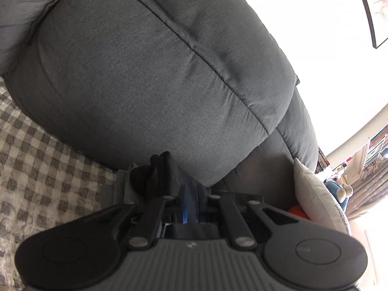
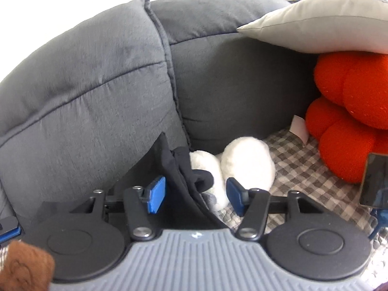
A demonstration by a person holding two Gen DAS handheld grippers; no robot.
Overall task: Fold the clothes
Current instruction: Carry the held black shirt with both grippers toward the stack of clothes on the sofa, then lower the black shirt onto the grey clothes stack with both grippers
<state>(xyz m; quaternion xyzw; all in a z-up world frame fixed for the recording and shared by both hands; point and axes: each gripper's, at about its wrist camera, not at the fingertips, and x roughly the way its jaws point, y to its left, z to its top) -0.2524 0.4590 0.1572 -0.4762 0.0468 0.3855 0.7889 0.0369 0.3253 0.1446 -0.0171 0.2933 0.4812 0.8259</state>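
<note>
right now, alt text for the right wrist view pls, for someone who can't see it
The right gripper stands open, its blue pads apart around a fold of dark garment lying against a grey sofa cushion. Behind are a white plush toy, a checked cover and a red knobbly cushion.

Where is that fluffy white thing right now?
In the right wrist view, the white plush lies on the checked cover, at the foot of the grey sofa cushion, between the dark garment and the red pillow.
</note>
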